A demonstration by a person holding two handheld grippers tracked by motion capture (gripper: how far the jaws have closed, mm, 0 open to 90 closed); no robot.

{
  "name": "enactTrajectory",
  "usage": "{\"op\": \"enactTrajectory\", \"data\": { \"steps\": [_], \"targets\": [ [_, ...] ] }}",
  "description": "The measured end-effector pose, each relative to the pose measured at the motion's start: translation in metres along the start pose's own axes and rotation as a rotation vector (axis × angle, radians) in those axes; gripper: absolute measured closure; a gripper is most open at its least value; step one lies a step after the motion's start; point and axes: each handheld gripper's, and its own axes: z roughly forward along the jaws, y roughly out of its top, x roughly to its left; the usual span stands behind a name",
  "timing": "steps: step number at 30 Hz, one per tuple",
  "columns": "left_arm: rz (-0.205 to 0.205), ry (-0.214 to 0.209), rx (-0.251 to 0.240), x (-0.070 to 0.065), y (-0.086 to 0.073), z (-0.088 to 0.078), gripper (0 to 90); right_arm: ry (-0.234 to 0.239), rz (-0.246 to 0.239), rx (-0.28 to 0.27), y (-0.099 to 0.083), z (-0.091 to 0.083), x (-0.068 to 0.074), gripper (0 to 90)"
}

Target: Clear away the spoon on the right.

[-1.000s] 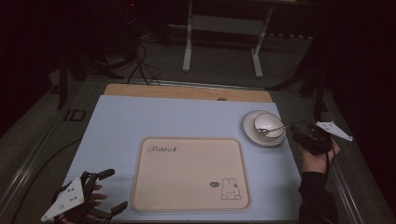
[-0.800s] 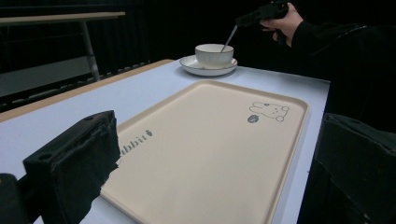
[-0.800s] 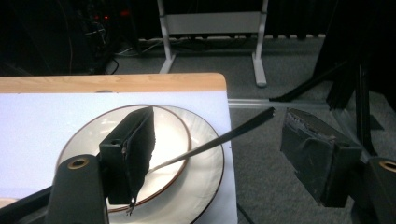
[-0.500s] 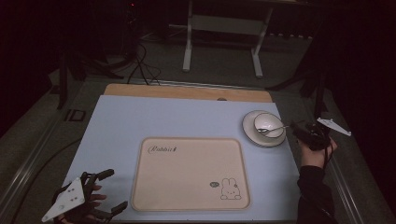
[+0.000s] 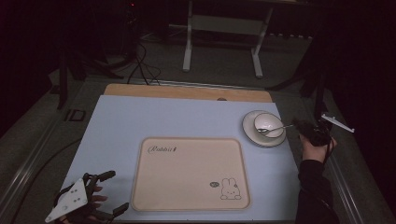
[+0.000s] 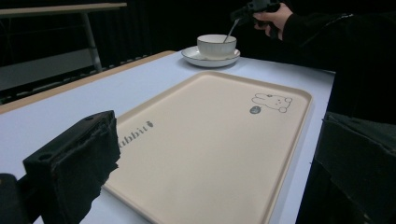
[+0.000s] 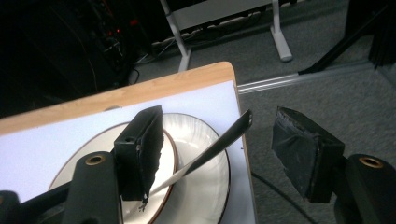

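Right gripper (image 7: 217,154) jaws closing, astride spoon handle (image 7: 219,140), not gripping; left gripper (image 5: 100,193) agape, empty

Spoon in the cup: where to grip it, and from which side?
Grip the spoon by its free handle end, coming in from the table's right edge. The bowl end sits down in the cup; the handle slants out past the saucer rim and already lies between the right gripper's closing jaws, not yet pinched.
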Motion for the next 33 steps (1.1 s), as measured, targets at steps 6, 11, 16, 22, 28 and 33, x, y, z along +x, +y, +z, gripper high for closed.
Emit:
{"op": "enactTrajectory", "data": {
  "steps": [6, 11, 16, 22, 28, 33],
  "targets": [
    [0.003, 0.003, -0.001, 0.0, 0.0, -0.001, 0.0, 0.029, 0.056, 0.016, -0.002, 0.007, -0.004, 47.8],
    [0.006, 0.001, 0.001, -0.001, 0.0, -0.001, 0.0, 0.066, 0.088, 0.018, -0.002, 0.007, -0.006, 64.3],
    [0.007, 0.003, 0.001, 0.0, 0.0, -0.001, 0.0, 0.098, 0.109, 0.012, -0.001, 0.006, -0.006, 75.5],
    [0.008, 0.004, 0.003, 0.0, 0.0, -0.001, 0.0, 0.121, 0.113, 0.009, -0.001, 0.004, -0.006, 83.6],
    [0.01, 0.005, 0.002, 0.0, 0.0, -0.001, 0.0, 0.155, 0.114, 0.001, 0.003, 0.0, -0.004, 87.2],
    [0.01, 0.006, 0.0, 0.0, 0.0, -0.001, 0.0, 0.186, 0.078, -0.003, 0.009, -0.002, 0.006, 89.1]
  ]
}}
